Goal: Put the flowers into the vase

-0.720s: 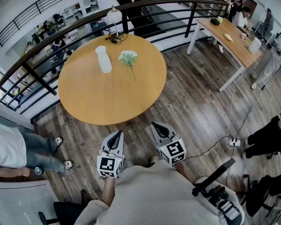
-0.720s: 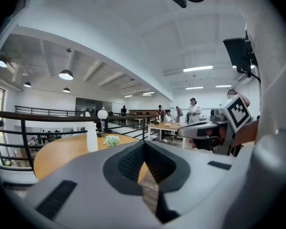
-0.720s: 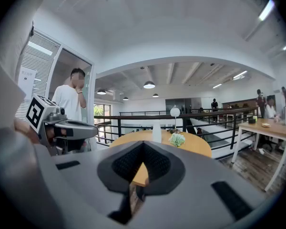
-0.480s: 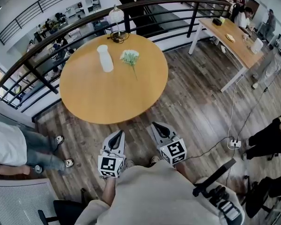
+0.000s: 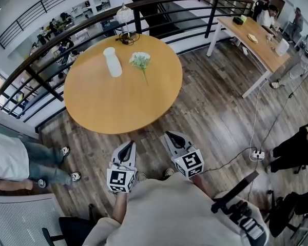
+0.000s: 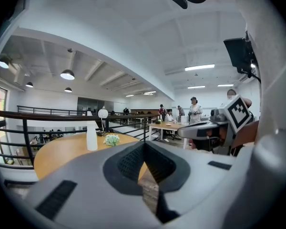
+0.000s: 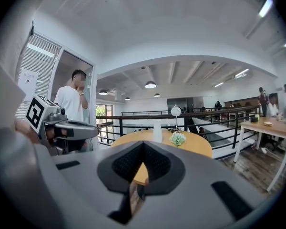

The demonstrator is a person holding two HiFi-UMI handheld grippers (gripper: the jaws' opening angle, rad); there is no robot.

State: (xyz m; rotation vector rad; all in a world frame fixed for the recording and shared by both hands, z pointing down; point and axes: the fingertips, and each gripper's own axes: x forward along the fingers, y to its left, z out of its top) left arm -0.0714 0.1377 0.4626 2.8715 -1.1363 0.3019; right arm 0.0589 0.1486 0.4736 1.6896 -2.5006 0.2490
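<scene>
Both tools sit low in the head view, short of the table's (image 5: 118, 106) near edge. Left tool (image 5: 127, 145): I read the jaws as closed together, nothing between them. Right tool (image 5: 172, 135): same, closed and empty. The table is round and fills the upper centre of the frame. Vase (image 5: 112, 62) stands upright toward its upper part. Flowers (image 5: 140, 61) lie flat just right of the vase, apart from it, stem pointing toward frame bottom.
</scene>
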